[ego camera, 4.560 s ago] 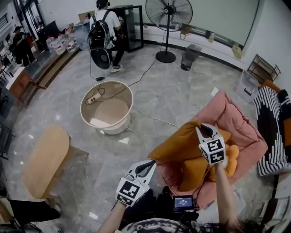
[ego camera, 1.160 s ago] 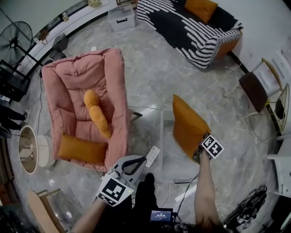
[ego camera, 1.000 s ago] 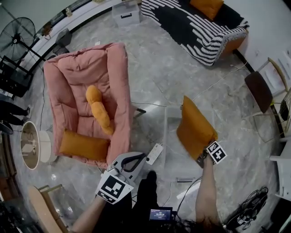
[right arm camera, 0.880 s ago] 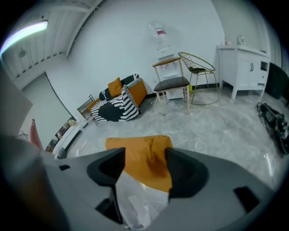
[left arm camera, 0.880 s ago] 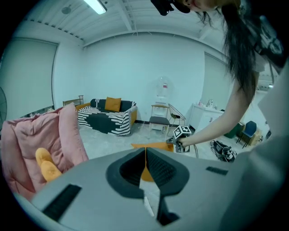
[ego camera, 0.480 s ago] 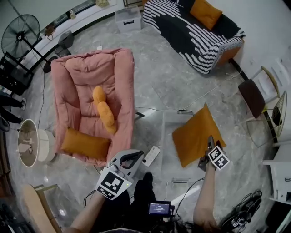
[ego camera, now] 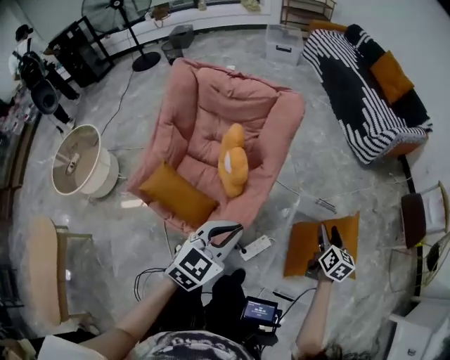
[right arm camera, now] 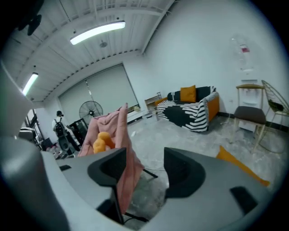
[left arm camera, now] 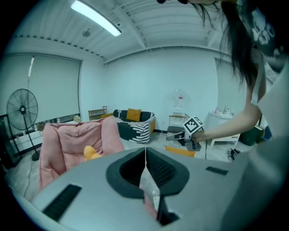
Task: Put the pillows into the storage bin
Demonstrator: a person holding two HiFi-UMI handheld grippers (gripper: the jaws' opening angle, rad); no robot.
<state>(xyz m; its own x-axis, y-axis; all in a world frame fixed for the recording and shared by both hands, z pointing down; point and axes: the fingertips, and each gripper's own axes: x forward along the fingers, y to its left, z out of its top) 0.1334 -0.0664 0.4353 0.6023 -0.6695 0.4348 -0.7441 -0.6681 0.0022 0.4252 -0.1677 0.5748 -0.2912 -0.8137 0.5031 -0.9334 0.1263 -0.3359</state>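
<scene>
An orange pillow (ego camera: pixel 320 242) lies flat in the clear storage bin (ego camera: pixel 301 211) on the floor; its edge also shows low in the right gripper view (right arm camera: pixel 241 167). My right gripper (ego camera: pixel 328 233) hovers just over that pillow. Its jaws are apart with nothing between them (right arm camera: pixel 144 169) and are closing a little. A second orange pillow (ego camera: pixel 176 193) rests on the front of the pink lounge chair (ego camera: pixel 211 105), with an orange plush cushion (ego camera: pixel 232 160) beside it. My left gripper (ego camera: pixel 228 230) hangs near the chair's front corner, jaws together and holding nothing (left arm camera: pixel 145 155).
A white power strip (ego camera: pixel 256 247) and cables lie on the floor between the grippers. A round side table (ego camera: pixel 79 160) and a wooden chair (ego camera: pixel 46 271) stand at left. A striped sofa (ego camera: pixel 365 84) is at right, a fan (ego camera: pixel 119 10) and a person (ego camera: pixel 35 67) far back.
The pillow went from upright in my right gripper to lying flat in the bin. The right jaws came apart and let it go. My view swung round toward the pink chair.
</scene>
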